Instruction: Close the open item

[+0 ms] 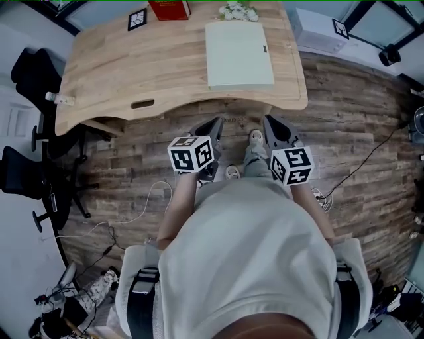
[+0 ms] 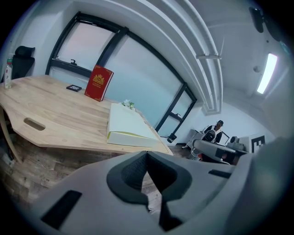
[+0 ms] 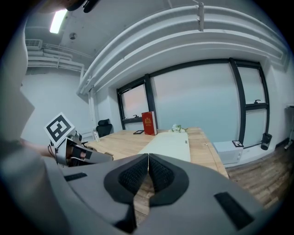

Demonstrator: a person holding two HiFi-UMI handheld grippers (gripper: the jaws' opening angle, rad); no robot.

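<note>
- On the wooden desk (image 1: 132, 66), toward its right half, lies the pale flat item (image 1: 238, 54), its lid down flat on its base.
- Behind it at the desk's far edge stand a red book (image 1: 169, 9) and small white flowers (image 1: 240, 11).
- In front of the desk, over the plank floor (image 1: 358, 132), the person holds both grippers side by side, well short of the item.
- The left gripper (image 1: 213, 124) has its jaws pressed together with nothing between them.
- The right gripper (image 1: 270, 122) is likewise closed and empty.
</note>
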